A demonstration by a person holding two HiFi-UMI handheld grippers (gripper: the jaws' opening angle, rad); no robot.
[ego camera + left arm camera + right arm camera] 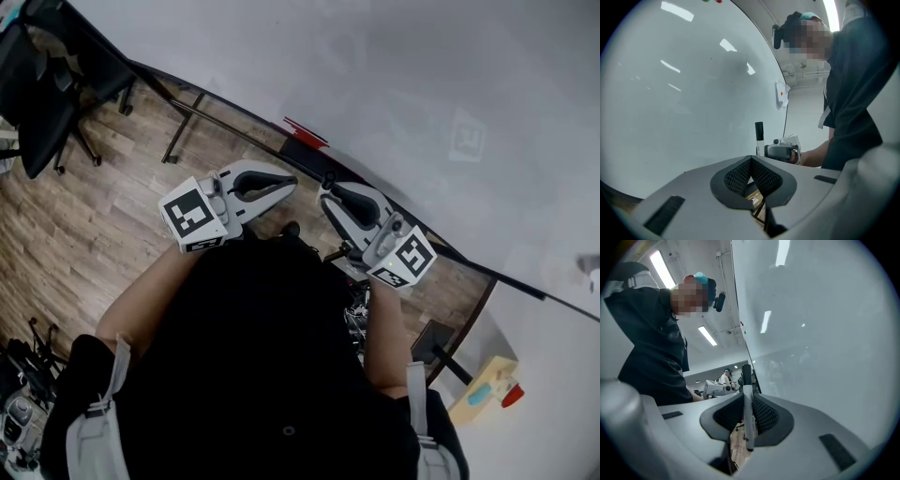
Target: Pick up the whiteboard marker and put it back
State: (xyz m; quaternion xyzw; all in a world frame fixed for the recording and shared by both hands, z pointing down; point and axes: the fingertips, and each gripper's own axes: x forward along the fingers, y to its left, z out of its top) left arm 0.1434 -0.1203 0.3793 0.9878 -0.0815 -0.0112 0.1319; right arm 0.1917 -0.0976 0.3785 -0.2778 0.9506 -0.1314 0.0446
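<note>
Marker [748,427] upright, pinched in your right gripper [748,398] beside the whiteboard [825,310]; your left gripper [751,161] jaws pressed together, empty.

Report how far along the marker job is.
Done: the pick-up; the right gripper is shut on the white-barrelled, black-capped whiteboard marker. In hand: it holds the marker upright close by the glossy whiteboard. Left: putting the marker back. The left gripper is shut and empty.

Left claw [287,184] closed and empty; right claw [329,199] grips the whiteboard marker [747,414].
</note>
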